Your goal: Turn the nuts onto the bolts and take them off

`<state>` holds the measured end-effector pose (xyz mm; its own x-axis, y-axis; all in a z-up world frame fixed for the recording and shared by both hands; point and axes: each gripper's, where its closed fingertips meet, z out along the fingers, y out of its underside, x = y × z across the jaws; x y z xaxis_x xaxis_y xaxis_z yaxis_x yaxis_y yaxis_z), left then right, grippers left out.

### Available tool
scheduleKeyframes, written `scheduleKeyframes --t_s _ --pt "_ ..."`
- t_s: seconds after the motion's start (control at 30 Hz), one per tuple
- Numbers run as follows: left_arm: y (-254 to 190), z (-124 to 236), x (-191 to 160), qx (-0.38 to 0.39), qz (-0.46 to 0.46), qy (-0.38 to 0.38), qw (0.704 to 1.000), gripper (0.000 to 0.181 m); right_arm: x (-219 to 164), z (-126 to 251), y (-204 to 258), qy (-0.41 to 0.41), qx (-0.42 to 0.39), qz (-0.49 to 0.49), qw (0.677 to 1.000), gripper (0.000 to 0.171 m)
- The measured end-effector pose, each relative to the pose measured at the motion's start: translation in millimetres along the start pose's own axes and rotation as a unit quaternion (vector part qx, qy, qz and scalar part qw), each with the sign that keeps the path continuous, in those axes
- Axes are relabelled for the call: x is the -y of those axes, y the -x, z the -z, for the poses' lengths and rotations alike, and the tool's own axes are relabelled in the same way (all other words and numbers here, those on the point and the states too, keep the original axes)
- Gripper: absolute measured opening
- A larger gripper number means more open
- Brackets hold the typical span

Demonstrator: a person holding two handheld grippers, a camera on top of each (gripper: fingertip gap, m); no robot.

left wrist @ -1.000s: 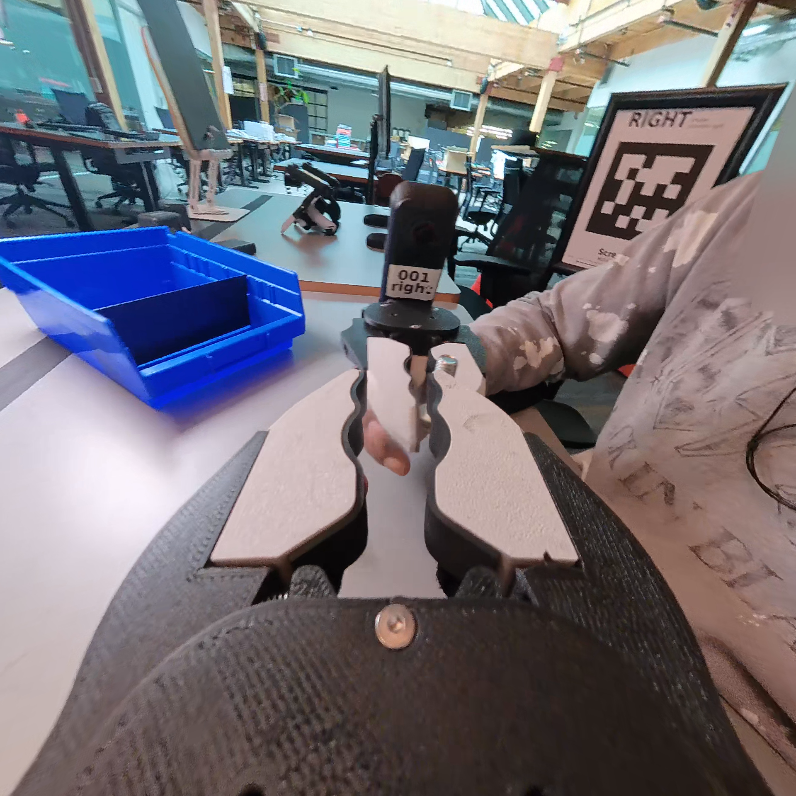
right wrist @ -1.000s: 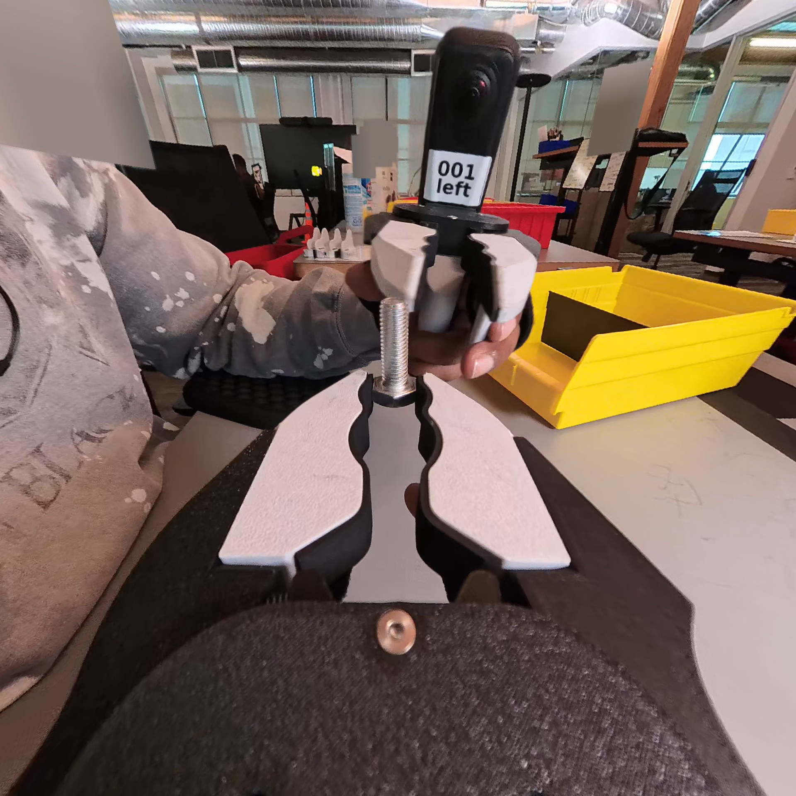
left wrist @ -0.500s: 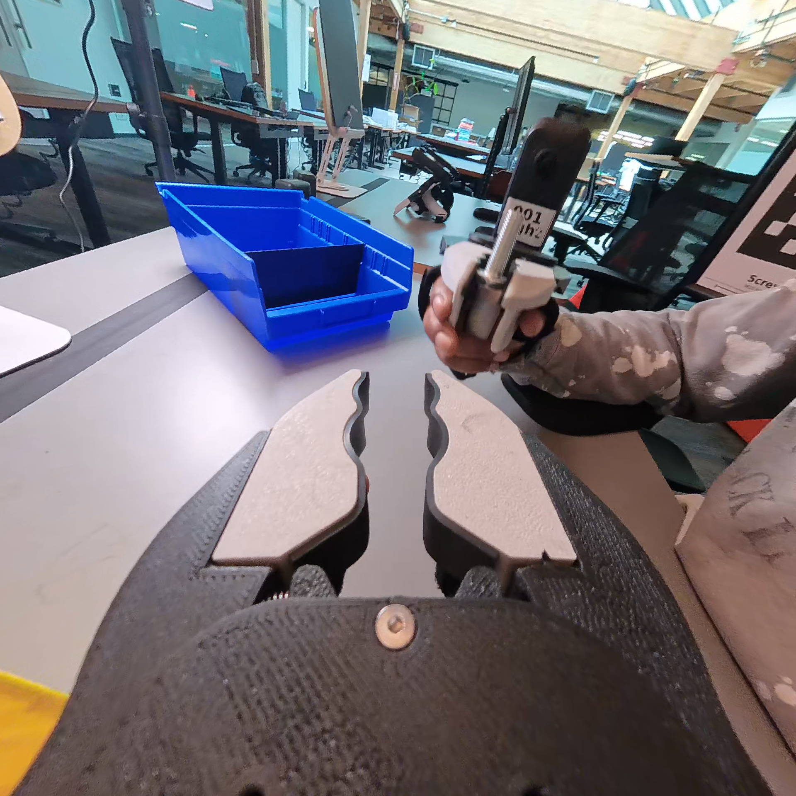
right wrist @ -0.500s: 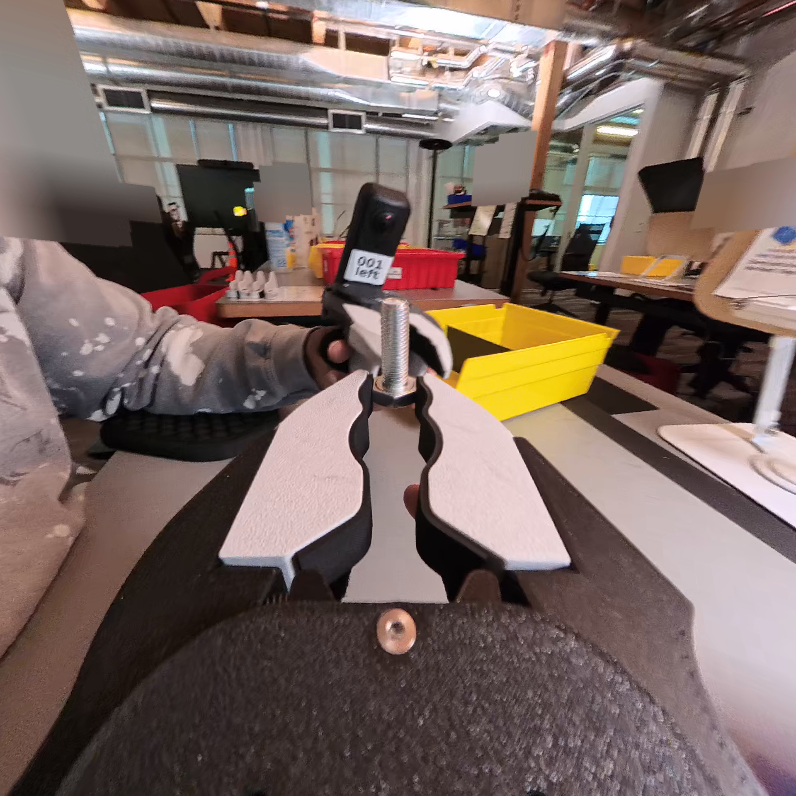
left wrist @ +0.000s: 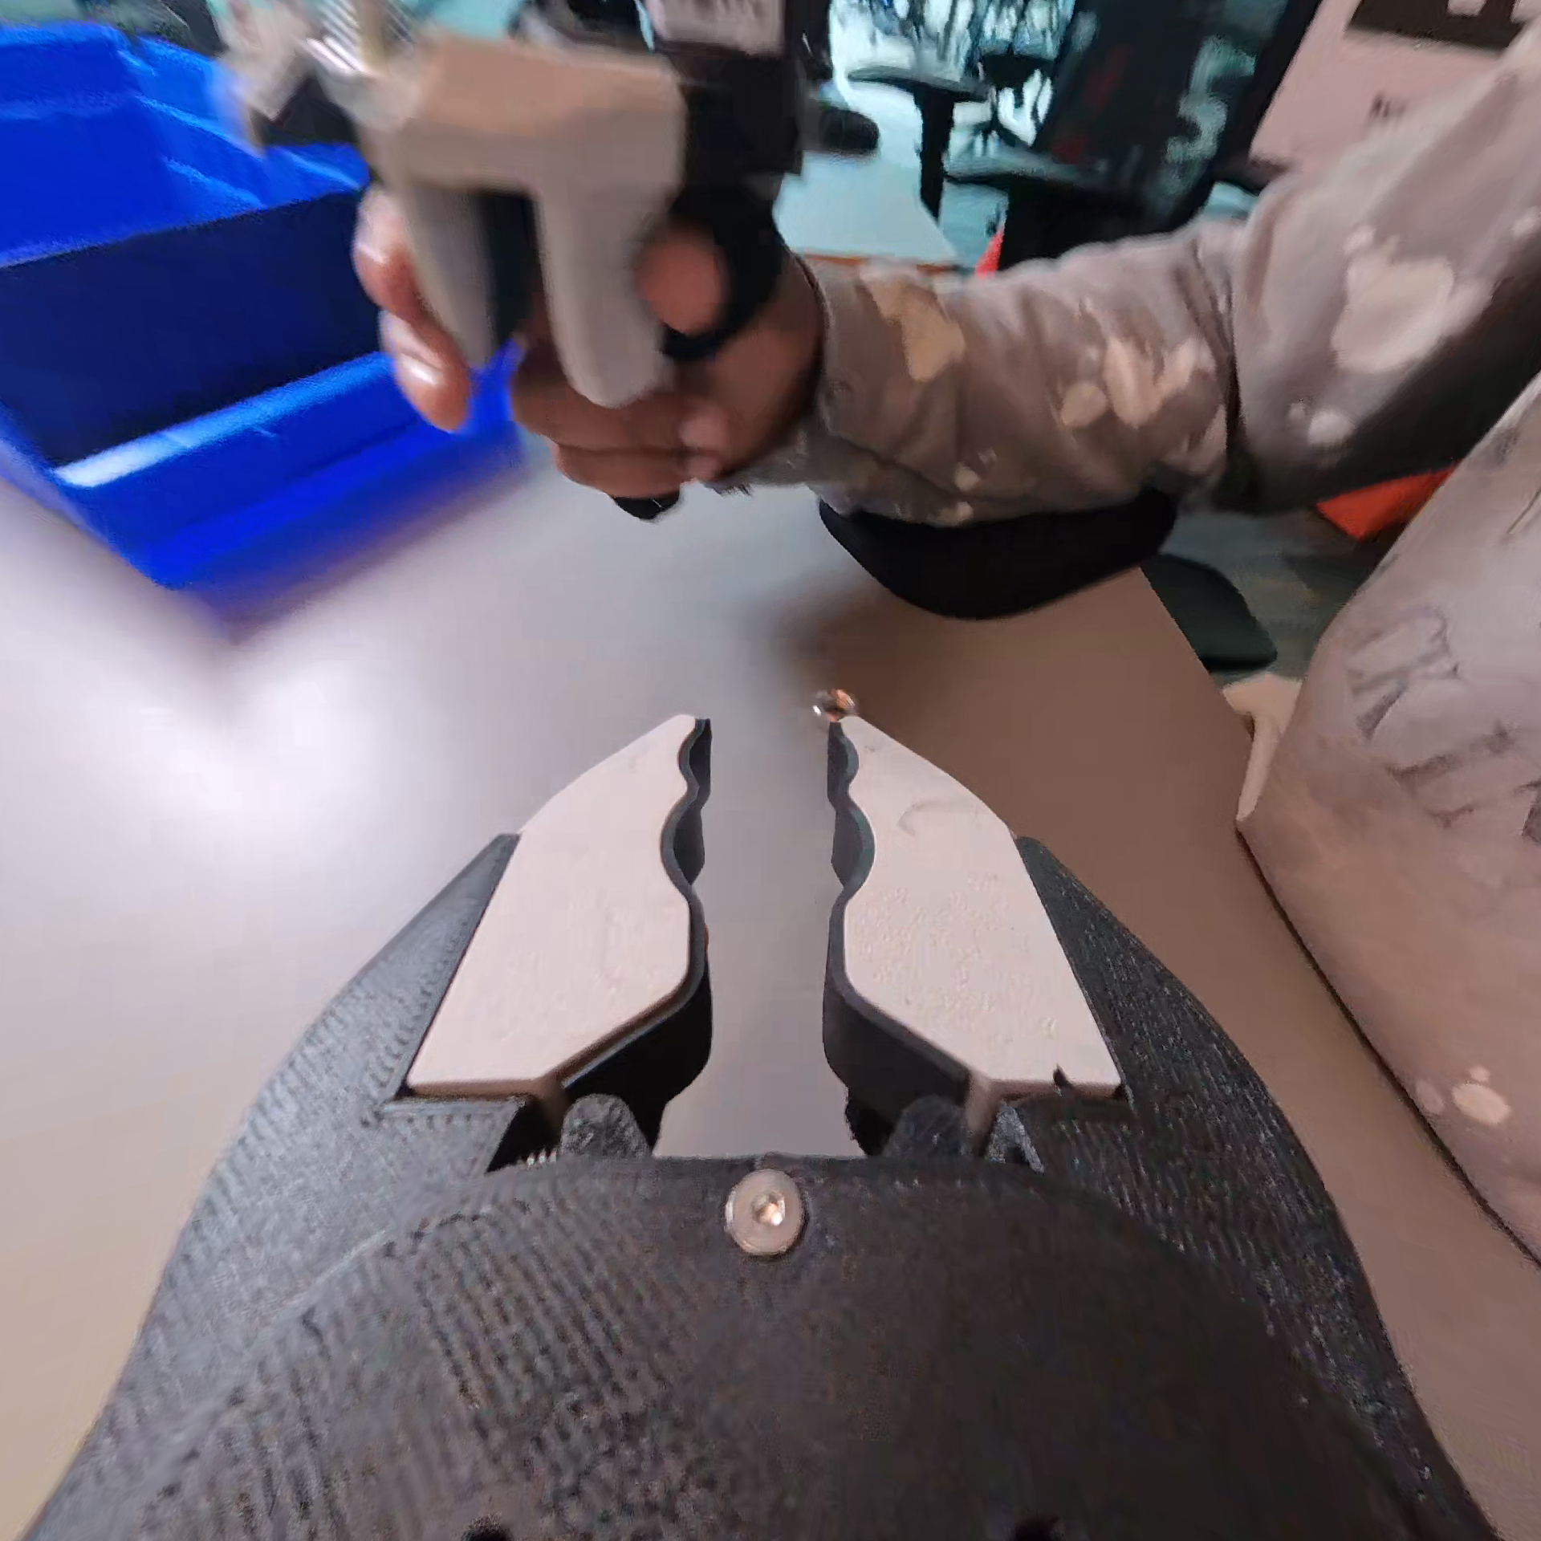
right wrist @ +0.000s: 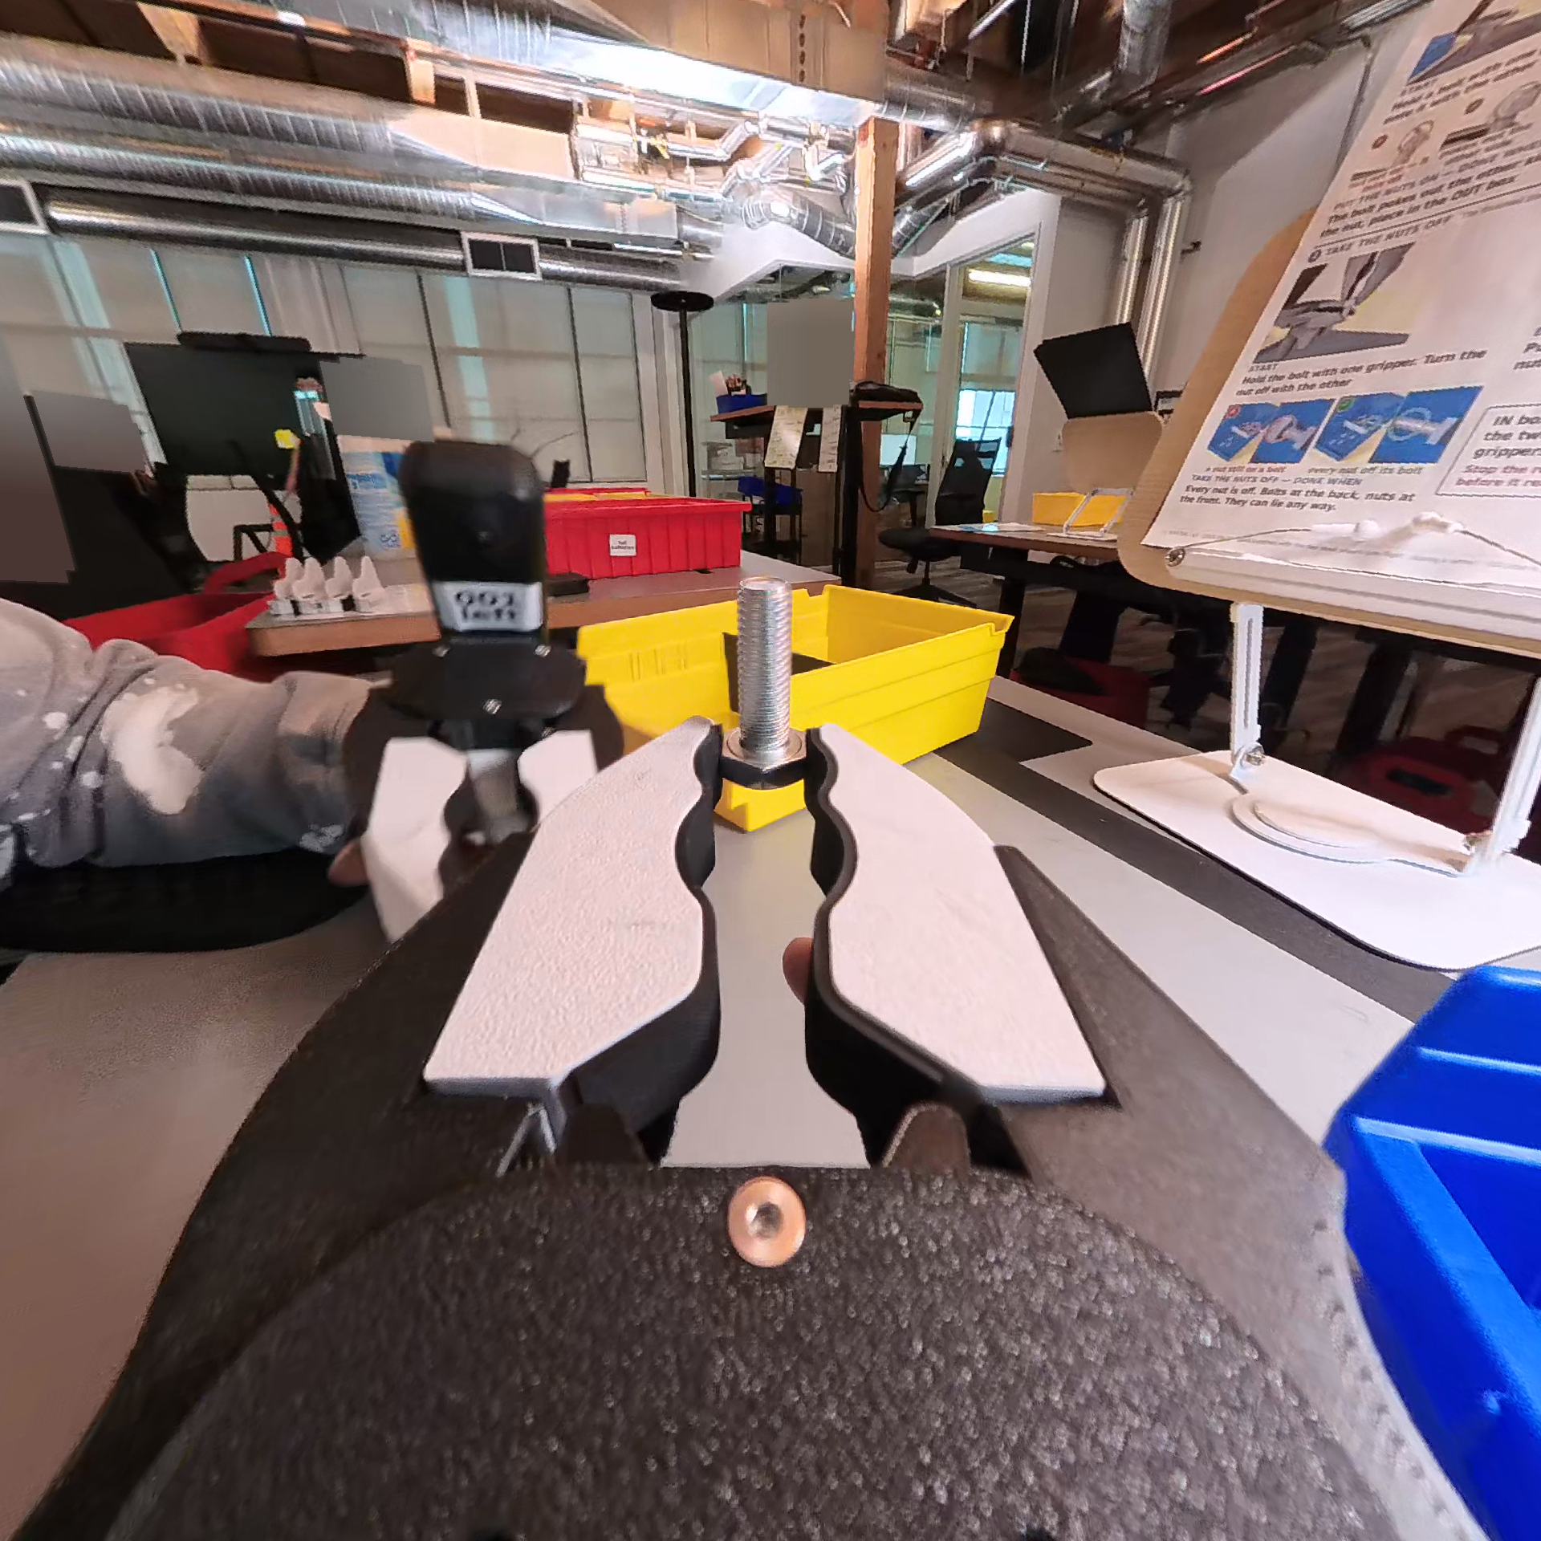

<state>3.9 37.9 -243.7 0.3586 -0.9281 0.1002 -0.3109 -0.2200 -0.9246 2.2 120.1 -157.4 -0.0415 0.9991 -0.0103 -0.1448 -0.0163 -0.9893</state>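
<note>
Above the table [left wrist: 333, 750], right tongs [right wrist: 763, 755] clamp the bolt [right wrist: 765, 667]; left tongs [left wrist: 767, 734] apart, seemingly empty.

Two hand-held grippers, left gripper [left wrist: 767, 734] and right gripper [right wrist: 763, 742], each had pale grey wavy-edged fingers [left wrist: 584, 917] set in textured black shells, one silver screw [left wrist: 765, 1222] at centre, bleach-spotted grey sleeve [left wrist: 1084, 367] was worn.

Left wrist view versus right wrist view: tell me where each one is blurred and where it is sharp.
Left wrist view: the right gripper and blue bin smear with motion blur; the left gripper is crisp. Right wrist view: the bolt is sharp, the far-off left gripper blurred, straight edges bowed by the wide lens.
</note>
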Motion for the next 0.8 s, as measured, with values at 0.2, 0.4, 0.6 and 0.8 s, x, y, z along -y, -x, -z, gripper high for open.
scheduleKeyframes --t_s 0.2,0.4,0.6,0.8 --pt "-19.7 -50.7 -35.2 0.0 -0.036 0.122 0.992 0.037 2.6 4.2 -10.1 -0.003 -0.021 -0.001 1.0 0.019" --pt "-20.1 -83.3 -34.8 0.01 -0.03 0.168 0.985 0.037 3.8 8.4 -20.4 -0.006 -0.042 -0.003 0.999 0.019" --pt "-16.7 -98.9 -43.1 0.026 -0.043 0.201 0.978 0.028 3.2 11.8 -27.9 -0.007 -0.055 -0.008 0.998 0.018" --pt "-11.2 -100.5 -42.7 0.044 -0.065 0.205 0.976 0.018 -4.8 8.2 -26.7 0.005 -0.053 -0.009 0.999 0.018"
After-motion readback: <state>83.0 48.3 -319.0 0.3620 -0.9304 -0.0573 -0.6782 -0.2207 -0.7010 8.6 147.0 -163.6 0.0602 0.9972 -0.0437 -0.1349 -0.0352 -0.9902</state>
